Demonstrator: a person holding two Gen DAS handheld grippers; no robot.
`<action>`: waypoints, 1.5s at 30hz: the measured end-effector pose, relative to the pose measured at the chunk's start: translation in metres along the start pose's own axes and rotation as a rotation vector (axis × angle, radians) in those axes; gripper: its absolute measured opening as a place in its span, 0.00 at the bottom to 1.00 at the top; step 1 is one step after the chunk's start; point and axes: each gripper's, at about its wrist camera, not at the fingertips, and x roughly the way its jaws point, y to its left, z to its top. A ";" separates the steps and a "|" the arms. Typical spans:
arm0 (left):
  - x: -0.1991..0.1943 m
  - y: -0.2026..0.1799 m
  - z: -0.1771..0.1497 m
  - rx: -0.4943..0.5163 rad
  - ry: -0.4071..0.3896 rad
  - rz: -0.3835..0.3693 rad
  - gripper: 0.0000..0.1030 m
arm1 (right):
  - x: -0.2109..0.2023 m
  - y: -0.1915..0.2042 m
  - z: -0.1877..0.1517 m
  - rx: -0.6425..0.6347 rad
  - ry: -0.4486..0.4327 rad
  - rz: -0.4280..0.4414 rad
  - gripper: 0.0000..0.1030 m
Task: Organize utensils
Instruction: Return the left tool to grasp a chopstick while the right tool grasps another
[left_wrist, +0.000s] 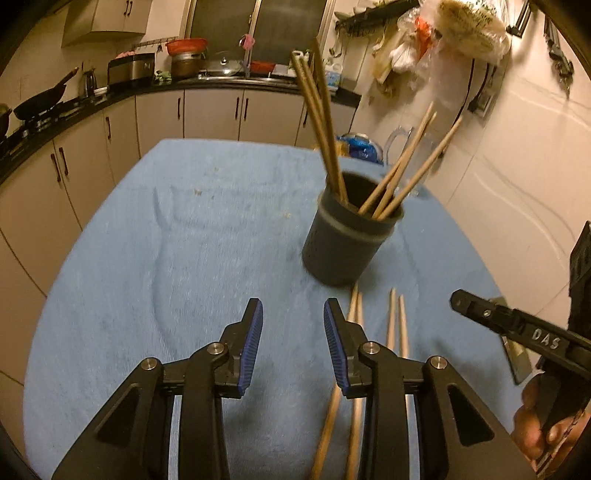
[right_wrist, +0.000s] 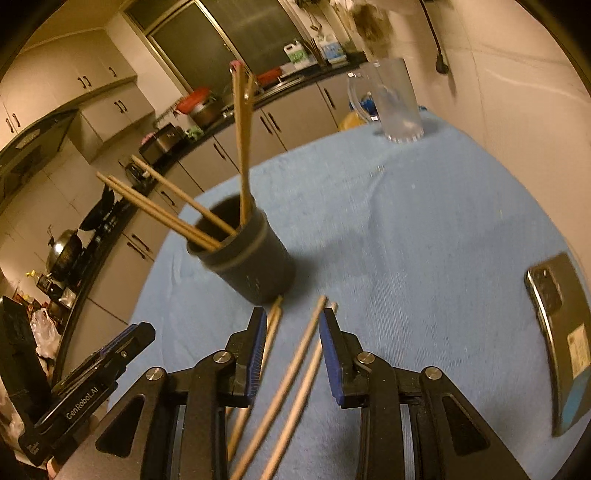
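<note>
A dark grey holder cup stands on the blue cloth and holds several wooden chopsticks. Several loose chopsticks lie on the cloth in front of it. My left gripper is open and empty, just left of the loose chopsticks. In the right wrist view the cup stands ahead to the left. My right gripper is open and hangs above the loose chopsticks, which lie between its fingers. The right gripper's finger shows at the left view's right edge.
A clear glass jug stands at the table's far edge. A phone lies on the cloth to the right. Kitchen counters with pots, a wok and cabinets run behind and to the left. A tiled wall is on the right.
</note>
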 end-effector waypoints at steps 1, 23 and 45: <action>0.002 0.001 -0.003 0.002 0.005 0.005 0.32 | 0.001 -0.002 -0.003 0.004 0.005 -0.003 0.31; 0.021 0.008 -0.024 -0.006 0.078 -0.001 0.32 | 0.021 -0.008 -0.017 0.042 0.089 -0.014 0.28; 0.031 0.015 -0.023 -0.019 0.130 -0.040 0.32 | 0.067 0.017 -0.020 -0.080 0.216 -0.143 0.14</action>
